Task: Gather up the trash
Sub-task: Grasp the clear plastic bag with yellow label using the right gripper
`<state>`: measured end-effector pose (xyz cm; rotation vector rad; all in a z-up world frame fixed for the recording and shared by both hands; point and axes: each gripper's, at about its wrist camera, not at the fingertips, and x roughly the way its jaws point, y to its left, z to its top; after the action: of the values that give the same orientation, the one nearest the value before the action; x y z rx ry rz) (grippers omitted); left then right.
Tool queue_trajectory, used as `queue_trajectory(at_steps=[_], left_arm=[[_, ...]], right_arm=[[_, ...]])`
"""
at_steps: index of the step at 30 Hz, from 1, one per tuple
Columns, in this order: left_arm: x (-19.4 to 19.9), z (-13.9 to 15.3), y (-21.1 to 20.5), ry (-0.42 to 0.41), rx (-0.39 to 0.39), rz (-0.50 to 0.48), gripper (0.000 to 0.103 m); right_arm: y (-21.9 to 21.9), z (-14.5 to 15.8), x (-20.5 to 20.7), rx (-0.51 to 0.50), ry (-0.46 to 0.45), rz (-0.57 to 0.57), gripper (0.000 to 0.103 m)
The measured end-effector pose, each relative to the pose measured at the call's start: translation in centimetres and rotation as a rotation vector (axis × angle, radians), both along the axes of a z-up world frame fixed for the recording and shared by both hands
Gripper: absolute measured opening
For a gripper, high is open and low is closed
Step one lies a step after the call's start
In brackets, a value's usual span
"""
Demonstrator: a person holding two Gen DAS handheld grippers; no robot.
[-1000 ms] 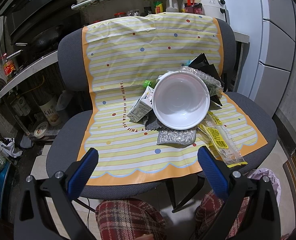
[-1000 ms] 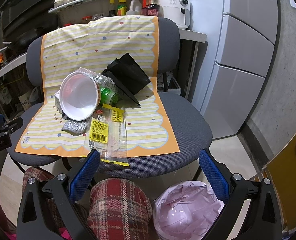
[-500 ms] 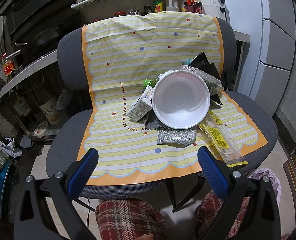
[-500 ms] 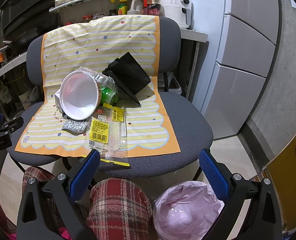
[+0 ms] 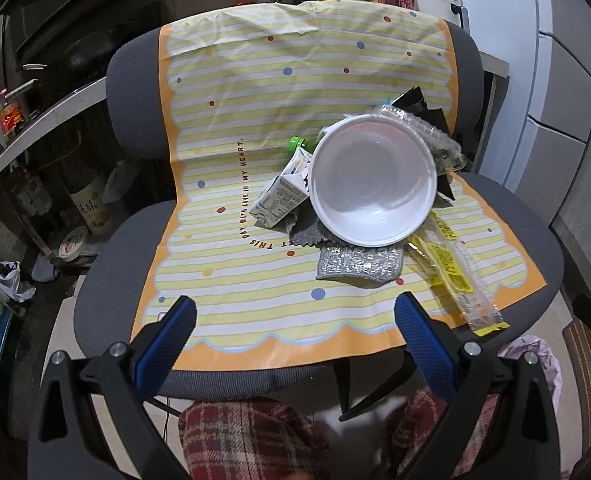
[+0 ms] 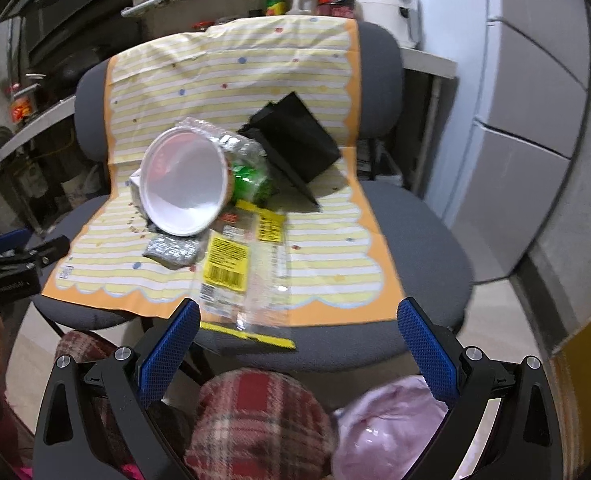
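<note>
Nothing looks collected yet: both the left claw [image 5: 295,322] and right claw [image 6: 297,322] hang spread apart and empty, while the white bowl [image 5: 371,180], carton [image 5: 281,196] and wrappers [image 6: 243,264] lie heaped on the chair [image 6: 415,216], pink-lined bin [image 6: 387,428] waiting below.

Both grippers gape wide with nothing between their blue pads: the left gripper [image 5: 295,316] and the right gripper [image 6: 297,316], each low in its frame.

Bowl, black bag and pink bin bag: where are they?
Bowl [image 5: 371,184], left wrist view, on its white inside.
Black bag [image 6: 295,136], right wrist view, on its flat top side.
Pink bin bag [image 6: 387,428], right wrist view, on its crinkled top.
</note>
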<state>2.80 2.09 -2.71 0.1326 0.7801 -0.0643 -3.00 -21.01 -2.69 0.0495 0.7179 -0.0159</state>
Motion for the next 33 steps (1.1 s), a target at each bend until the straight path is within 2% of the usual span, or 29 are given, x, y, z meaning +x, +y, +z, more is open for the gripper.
queue_trajectory(at_steps=[2,5,8,19,20,21,22,25,27,29,33], left_arm=[[0.5,-0.7,0.1,0.005,0.005,0.006,0.096],[1.3,-1.7,0.2,0.004,0.029,0.027,0.096],[2.2,-2.8,0.2,0.018,0.053,0.041,0.096],[4.3,-4.8,1.0,0.068,-0.015,0.037,0.096],[4.3,-5.0,1.0,0.073,-0.017,0.034,0.096],[4.4,-5.2,1.0,0.076,-0.02,0.03,0.096],[4.4,-5.3,1.1,0.079,-0.023,0.028,0.096],[4.5,-5.5,1.1,0.077,-0.028,0.024,0.096],[4.4,-5.5,1.1,0.077,-0.033,0.019,0.096],[4.3,-5.4,0.9,0.077,-0.04,0.015,0.096],[4.0,-5.2,-0.1,0.082,-0.043,-0.006,0.096]], right_arm=[[0.6,-0.6,0.9,0.016,-0.014,0.031,0.097],[2.5,-2.0,2.9,0.007,0.034,0.086,0.097],[4.6,-3.3,4.0,-0.057,0.031,0.109,0.097],[8.0,-7.6,8.4,-0.233,0.1,0.137,0.09],[8.0,-7.9,8.5,-0.247,0.111,0.143,0.088],[8.0,-8.2,8.5,-0.261,0.122,0.146,0.072],[7.8,-8.4,8.5,-0.267,0.131,0.143,0.065],[6.6,-8.0,7.7,-0.247,0.128,0.134,0.063],[5.5,-7.0,7.0,-0.221,0.1,0.127,0.055],[4.4,-6.2,6.8,-0.19,0.077,0.119,0.051],[3.0,-6.0,7.8,-0.192,0.071,0.113,0.038]])
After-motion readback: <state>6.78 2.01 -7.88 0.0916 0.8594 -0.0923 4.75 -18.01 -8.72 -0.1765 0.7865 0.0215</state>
